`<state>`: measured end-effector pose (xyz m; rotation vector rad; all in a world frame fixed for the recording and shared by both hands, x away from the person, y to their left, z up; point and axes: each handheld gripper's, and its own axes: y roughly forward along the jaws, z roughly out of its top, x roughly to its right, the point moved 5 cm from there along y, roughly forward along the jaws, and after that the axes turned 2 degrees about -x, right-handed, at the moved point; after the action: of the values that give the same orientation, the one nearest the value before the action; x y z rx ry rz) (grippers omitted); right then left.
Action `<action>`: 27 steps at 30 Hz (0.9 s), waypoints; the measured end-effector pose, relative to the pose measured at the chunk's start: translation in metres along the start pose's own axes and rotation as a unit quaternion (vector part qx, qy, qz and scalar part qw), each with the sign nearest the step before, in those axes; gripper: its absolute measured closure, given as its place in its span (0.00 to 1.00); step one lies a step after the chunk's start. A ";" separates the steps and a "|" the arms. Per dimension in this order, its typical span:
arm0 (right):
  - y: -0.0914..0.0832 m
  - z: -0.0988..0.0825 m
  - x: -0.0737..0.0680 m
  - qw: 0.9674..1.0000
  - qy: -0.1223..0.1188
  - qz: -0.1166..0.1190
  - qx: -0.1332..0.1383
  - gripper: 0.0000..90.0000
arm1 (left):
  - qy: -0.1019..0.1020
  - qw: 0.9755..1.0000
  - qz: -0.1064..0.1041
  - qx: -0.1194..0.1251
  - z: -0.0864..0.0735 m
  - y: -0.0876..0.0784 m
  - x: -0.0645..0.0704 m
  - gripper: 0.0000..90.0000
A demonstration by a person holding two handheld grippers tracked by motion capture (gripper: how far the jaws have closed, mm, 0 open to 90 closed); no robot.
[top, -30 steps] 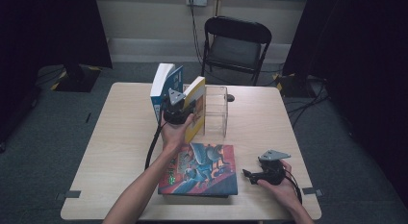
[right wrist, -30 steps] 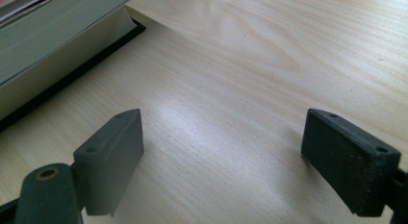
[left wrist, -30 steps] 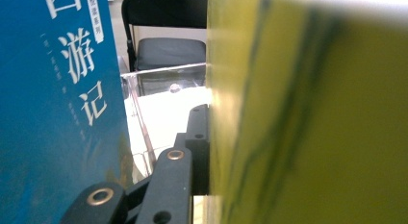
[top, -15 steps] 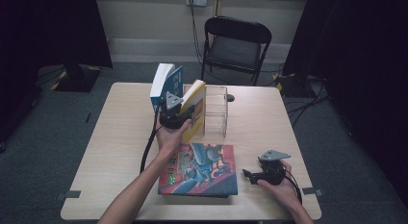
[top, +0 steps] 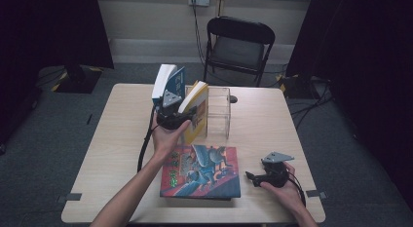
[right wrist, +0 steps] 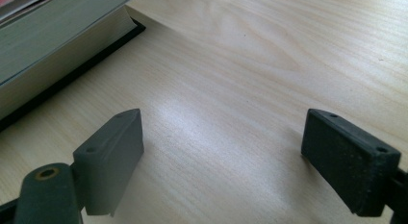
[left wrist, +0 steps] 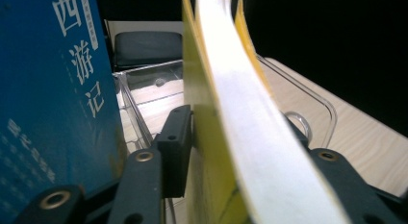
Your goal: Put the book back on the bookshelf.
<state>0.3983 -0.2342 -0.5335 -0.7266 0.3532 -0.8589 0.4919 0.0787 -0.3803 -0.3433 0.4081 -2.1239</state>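
A thick yellow book (top: 197, 112) stands on edge beside a clear plastic holder (top: 219, 112), with its top leaning left and its pages fanned. A blue book (top: 168, 83) stands just left of it. My left gripper (top: 187, 111) straddles the yellow book (left wrist: 226, 89). Its jaws have just been opening and are loose around the book, which rests against the left pad (left wrist: 175, 142). The blue book's cover (left wrist: 53, 89) is close on the left. My right gripper (top: 251, 177) lies on the table at the front right, open (right wrist: 223, 142), with bare wood between its pads.
A colourful hardback (top: 202, 171) lies flat at the front middle of the wooden table (top: 117, 139); its page edge (right wrist: 53, 46) is near my right gripper. A black folding chair (top: 238, 47) stands behind the table. Cables trail from both grippers.
My left gripper has risen a little and its jaws have loosened. The yellow book's top has tipped left toward the blue book. The right hand has stayed put.
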 end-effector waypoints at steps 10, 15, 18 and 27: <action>0.000 0.000 0.000 1.000 0.000 0.000 0.000 0.16 | -0.012 0.997 -0.022 -0.066 0.014 -0.009 0.004 0.62; 0.000 0.000 0.000 1.000 0.001 0.000 0.000 0.16 | -0.002 0.995 -0.006 -0.099 0.025 -0.011 0.005 0.65; 0.000 0.000 0.000 1.000 0.001 0.000 0.000 0.16 | -0.001 0.990 -0.009 -0.140 0.032 -0.010 0.004 0.66; 0.000 0.000 0.000 1.000 0.001 0.000 0.000 0.16 | -0.003 0.968 -0.005 -0.249 0.047 0.002 0.004 0.71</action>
<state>0.3983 -0.2338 -0.5335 -0.7261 0.3546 -0.8588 0.5102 0.0671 -0.3379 -0.6381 0.9411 -2.0078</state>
